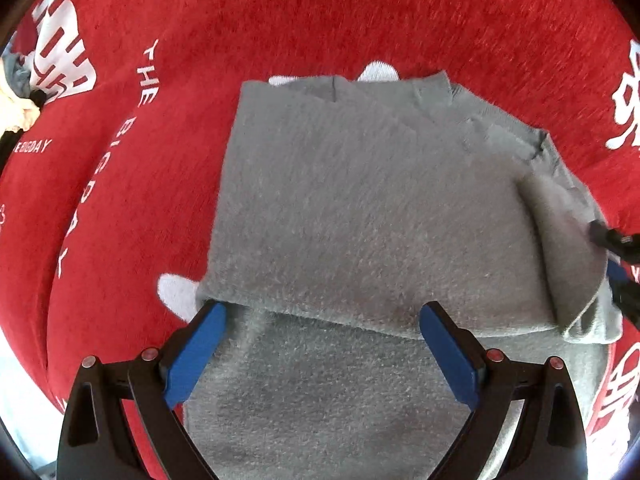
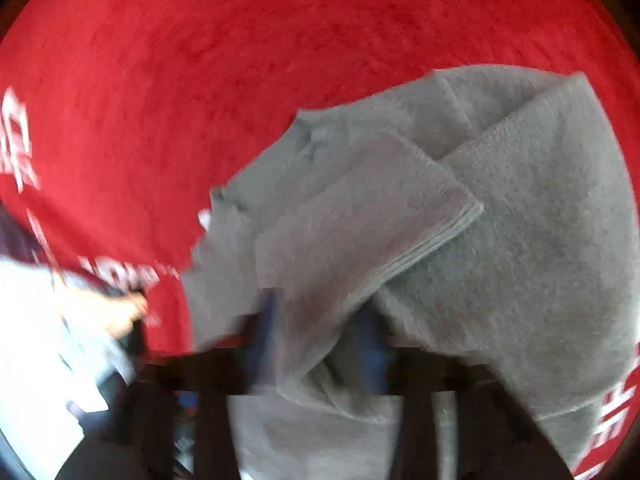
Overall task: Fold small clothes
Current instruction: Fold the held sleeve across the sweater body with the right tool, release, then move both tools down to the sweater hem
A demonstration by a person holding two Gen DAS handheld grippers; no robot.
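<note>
A fuzzy grey garment (image 1: 372,208) lies partly folded on a red blanket (image 1: 320,20). My left gripper (image 1: 322,320) is open, its blue pads either side of the folded near edge, holding nothing. In the blurred right wrist view, my right gripper (image 2: 320,336) is shut on a flap of the grey garment (image 2: 520,240), a sleeve-like part with a ribbed cuff (image 2: 432,244), and lifts it. The right gripper also shows in the left wrist view (image 1: 616,256) at the garment's right edge.
The red blanket (image 2: 200,80) carries white lettering (image 1: 132,128) and white shapes. Other cloth (image 1: 18,92) lies at the far left edge. A person's hand (image 2: 116,312) and white clothing show at the lower left of the right wrist view.
</note>
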